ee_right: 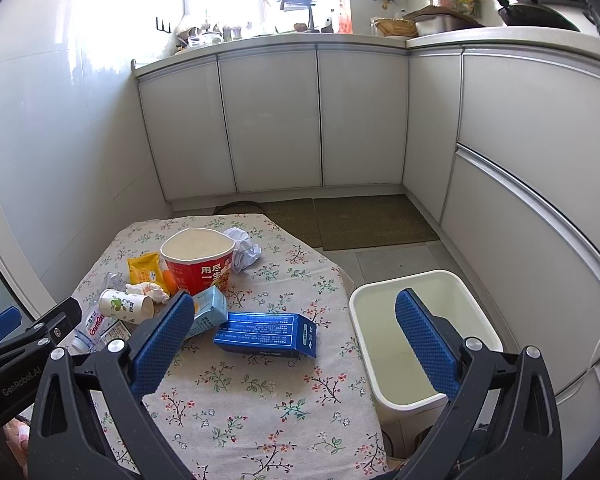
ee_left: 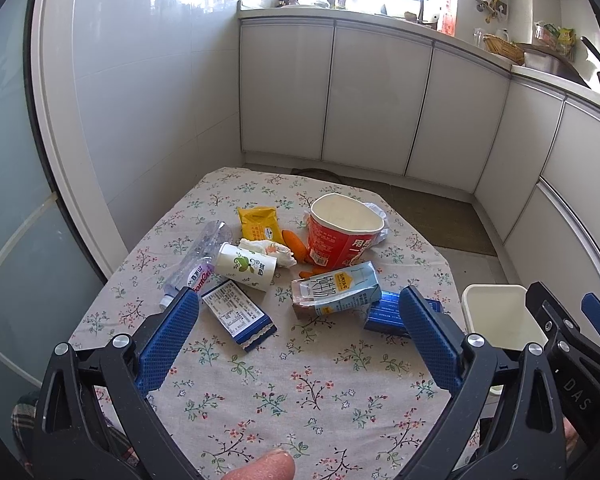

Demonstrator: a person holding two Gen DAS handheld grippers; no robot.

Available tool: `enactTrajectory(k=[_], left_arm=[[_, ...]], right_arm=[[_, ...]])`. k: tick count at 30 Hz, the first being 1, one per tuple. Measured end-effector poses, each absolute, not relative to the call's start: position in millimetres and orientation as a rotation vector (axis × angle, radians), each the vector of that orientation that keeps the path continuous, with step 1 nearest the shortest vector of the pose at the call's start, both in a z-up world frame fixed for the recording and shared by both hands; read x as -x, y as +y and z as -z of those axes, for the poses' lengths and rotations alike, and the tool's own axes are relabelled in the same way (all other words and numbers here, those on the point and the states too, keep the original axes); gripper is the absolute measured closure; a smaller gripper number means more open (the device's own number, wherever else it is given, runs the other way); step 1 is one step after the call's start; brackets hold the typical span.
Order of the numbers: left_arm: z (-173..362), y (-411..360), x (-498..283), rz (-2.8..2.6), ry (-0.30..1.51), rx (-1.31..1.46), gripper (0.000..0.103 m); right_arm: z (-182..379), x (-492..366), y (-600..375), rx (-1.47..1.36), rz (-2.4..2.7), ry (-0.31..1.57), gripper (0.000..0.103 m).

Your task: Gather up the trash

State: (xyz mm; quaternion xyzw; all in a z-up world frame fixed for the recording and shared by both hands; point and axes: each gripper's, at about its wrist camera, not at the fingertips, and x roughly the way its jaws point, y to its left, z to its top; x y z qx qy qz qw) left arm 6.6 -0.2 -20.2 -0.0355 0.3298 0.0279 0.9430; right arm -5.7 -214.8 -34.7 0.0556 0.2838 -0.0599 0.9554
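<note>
Trash lies on a floral-cloth table: a red noodle cup, a milk carton, a blue box, a small blue-and-white box, a paper cup, a plastic bottle, a yellow packet, orange peel and crumpled tissue. My left gripper is open and empty above the near table. My right gripper is open and empty, above the table's right edge and the white bin.
The white bin stands on the floor right of the table; it also shows in the left wrist view. White kitchen cabinets line the back and right. Floor mats lie beyond the table. A wall runs along the left.
</note>
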Motion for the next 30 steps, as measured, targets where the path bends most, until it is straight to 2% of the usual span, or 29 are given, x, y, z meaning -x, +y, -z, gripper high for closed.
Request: enactTrajectory(k=[30], left_arm=[[23.8, 4.7, -10.6, -0.068, 0.693, 0.078, 0.007]], right_arm=[[43.6, -1.3, -216.2, -0.113, 0.128, 0.61, 0.005]])
